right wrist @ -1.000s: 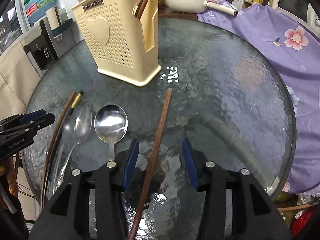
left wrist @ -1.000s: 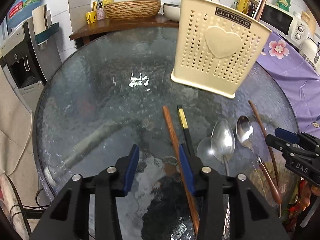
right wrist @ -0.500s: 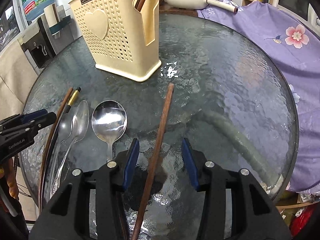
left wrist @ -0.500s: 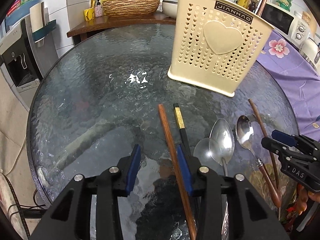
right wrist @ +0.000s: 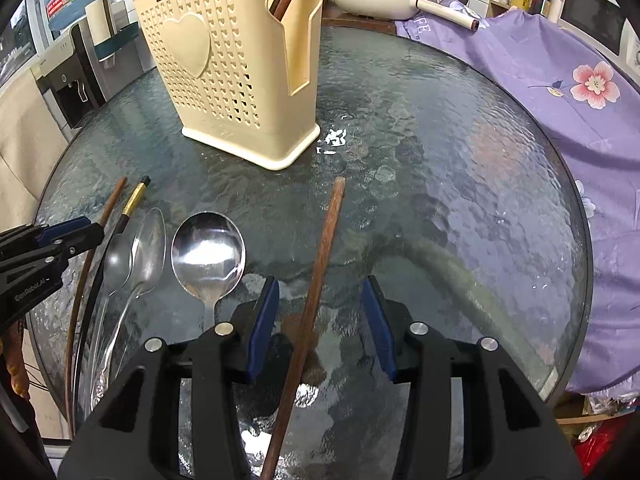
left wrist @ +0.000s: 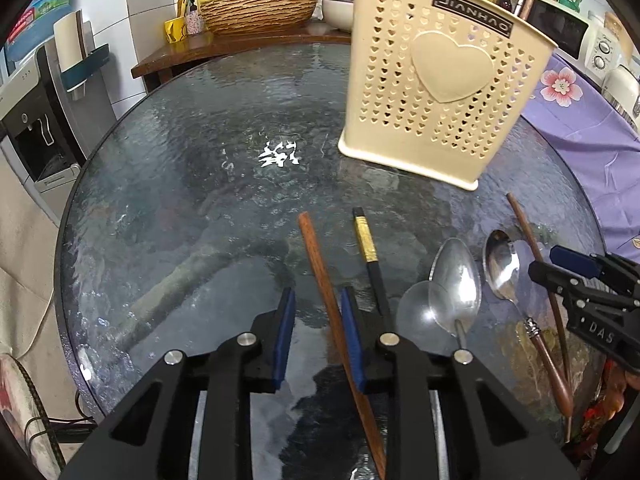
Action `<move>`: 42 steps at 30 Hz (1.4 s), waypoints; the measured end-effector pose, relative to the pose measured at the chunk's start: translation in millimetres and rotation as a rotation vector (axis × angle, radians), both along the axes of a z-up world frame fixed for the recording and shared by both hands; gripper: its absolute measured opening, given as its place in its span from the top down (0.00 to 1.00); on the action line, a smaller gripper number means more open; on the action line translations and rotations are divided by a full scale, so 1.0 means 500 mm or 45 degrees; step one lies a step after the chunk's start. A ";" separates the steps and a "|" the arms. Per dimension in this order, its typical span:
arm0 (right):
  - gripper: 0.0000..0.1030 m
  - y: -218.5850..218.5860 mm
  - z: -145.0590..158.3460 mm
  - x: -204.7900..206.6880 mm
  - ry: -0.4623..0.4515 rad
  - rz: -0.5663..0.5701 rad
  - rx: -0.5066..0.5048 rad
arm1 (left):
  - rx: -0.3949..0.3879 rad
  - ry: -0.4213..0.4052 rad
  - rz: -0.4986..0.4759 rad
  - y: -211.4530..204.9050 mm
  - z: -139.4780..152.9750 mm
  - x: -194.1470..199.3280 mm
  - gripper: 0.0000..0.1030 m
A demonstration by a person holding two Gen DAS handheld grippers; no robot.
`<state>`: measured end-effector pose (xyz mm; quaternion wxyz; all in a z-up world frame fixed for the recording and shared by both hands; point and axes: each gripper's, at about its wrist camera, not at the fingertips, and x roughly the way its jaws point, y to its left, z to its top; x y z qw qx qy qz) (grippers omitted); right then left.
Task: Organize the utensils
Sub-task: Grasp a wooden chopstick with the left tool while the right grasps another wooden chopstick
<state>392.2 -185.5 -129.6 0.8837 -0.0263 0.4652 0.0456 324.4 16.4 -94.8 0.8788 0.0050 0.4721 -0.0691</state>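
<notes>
Left gripper: black frame, blue pads, jaws parted to a moderate gap. A reddish-brown wooden chopstick lies flat on the round textured glass table and passes between the pads, close against the right pad; whether they touch cannot be told. Nothing is clamped.

Right gripper: jaws wide. A second brown wooden chopstick lies between the pads, nearer the left one, with clear room on its right.

Just right of the first chopstick lies a black chopstick with a gold band, roughly parallel, its lower length passing under the left gripper's right finger. Further right lie two steel spoons with overlapping bowls, then a round-bowled steel spoon with a dark wooden handle beside the right gripper.

The cream perforated plastic utensil holder with a raised heart stands upright beyond the utensil tips, toward the far right of the table, apart from all loose utensils. A brown stick stands inside it, seen through the side cut-out in the right wrist view.

Open glass extends left of the left gripper to the table's rim, and right of the right gripper to the edge beside the purple floral cloth.
</notes>
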 end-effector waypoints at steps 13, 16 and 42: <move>0.78 0.016 0.008 0.085 0.046 0.022 -0.003 | 0.018 0.000 -0.020 -0.022 0.001 0.048 0.78; 0.82 0.014 0.007 0.096 0.040 0.013 0.001 | -0.031 -0.005 -0.014 -0.016 -0.001 0.052 0.78; 0.92 0.013 0.005 0.090 -0.010 0.007 0.036 | -0.020 -0.043 0.026 -0.025 -0.004 0.048 0.91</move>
